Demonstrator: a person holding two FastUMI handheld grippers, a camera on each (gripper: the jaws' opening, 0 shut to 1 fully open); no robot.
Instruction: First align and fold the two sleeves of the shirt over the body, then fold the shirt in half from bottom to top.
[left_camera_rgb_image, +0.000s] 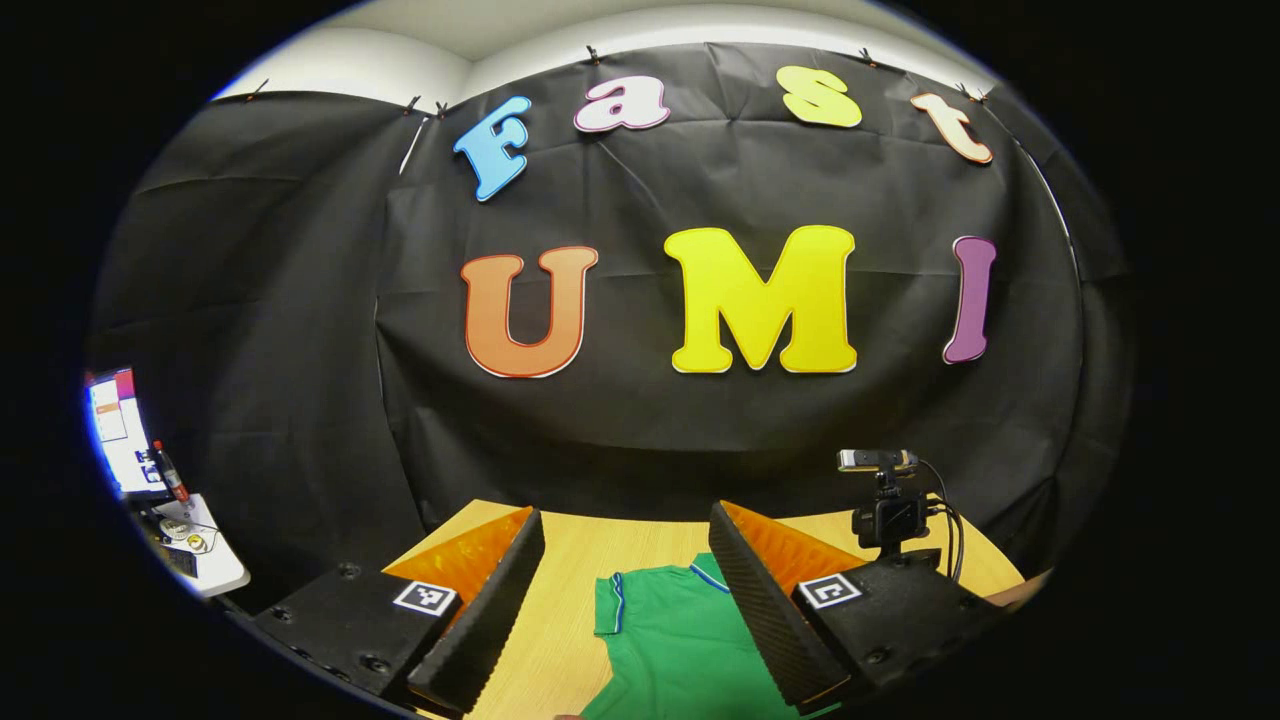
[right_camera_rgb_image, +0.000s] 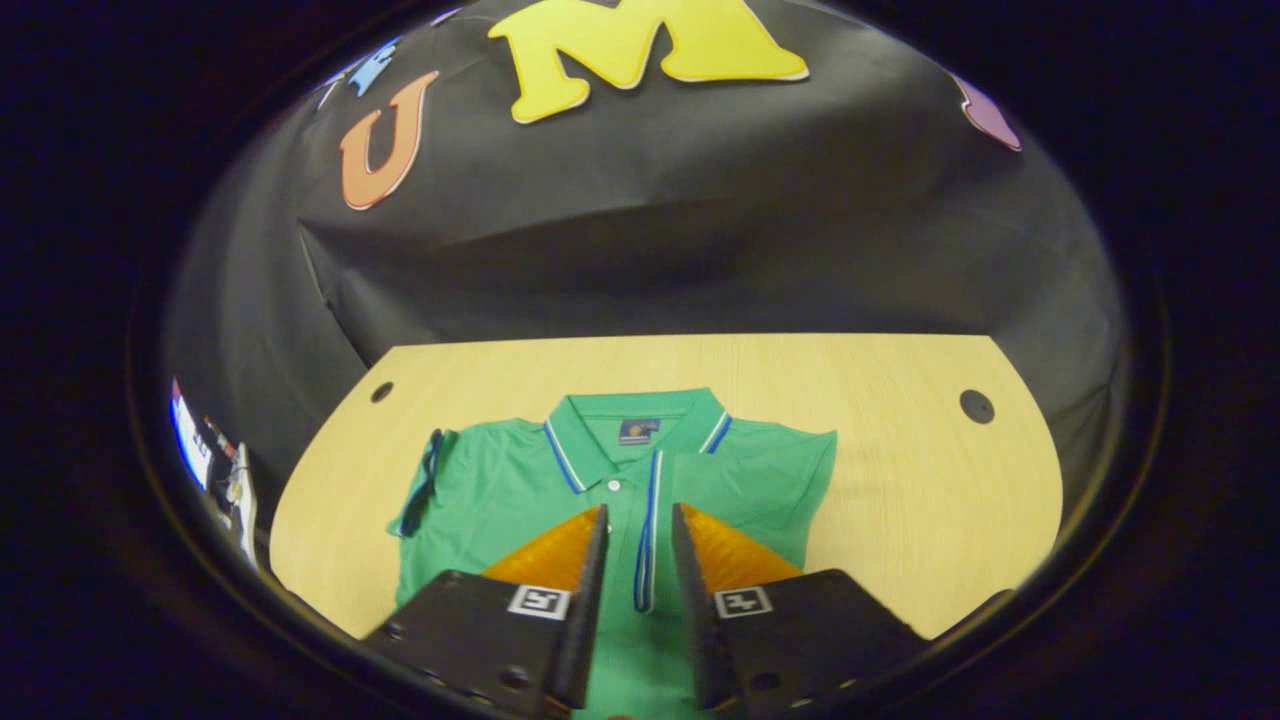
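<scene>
Green polo shirt (right_camera_rgb_image: 500, 480) lies flat, front up, on a pale wooden surface (right_camera_rgb_image: 920, 480), collar (right_camera_rgb_image: 630, 420) toward the far black cloth wall (right_camera_rgb_image: 700, 230). The collar has blue and white trim, and a blue-edged placket (right_camera_rgb_image: 650, 520) with a white button runs down the chest. In the right gripper view, one short sleeve (right_camera_rgb_image: 425, 485) lies at the shirt's left side, its blue-trimmed cuff showing dark at the edge. On the right side of that view the shirt ends in a straight edge; whether that sleeve is folded in, I cannot tell. Two dark round holes (right_camera_rgb_image: 976, 405) sit near the far corners of the surface.

The right tongs (right_camera_rgb_image: 638, 525) hover above the shirt's chest, over the placket. The fingers stand a narrow gap apart, released, grasping nothing.

In the left gripper view, the left tongs (left_camera_rgb_image: 625, 535) are held low near the near edge of the surface, spread wide and released, grasping nothing. Between the fingers the shirt's sleeve and part of its body (left_camera_rgb_image: 680, 640) show on the wood. A small camera on a stand (left_camera_rgb_image: 885, 500) with cables sits on the surface to the right of that view. Far to the left, a lit screen (left_camera_rgb_image: 118, 430) and a small white table (left_camera_rgb_image: 200, 560) with oddments stand beside the cloth wall.
</scene>
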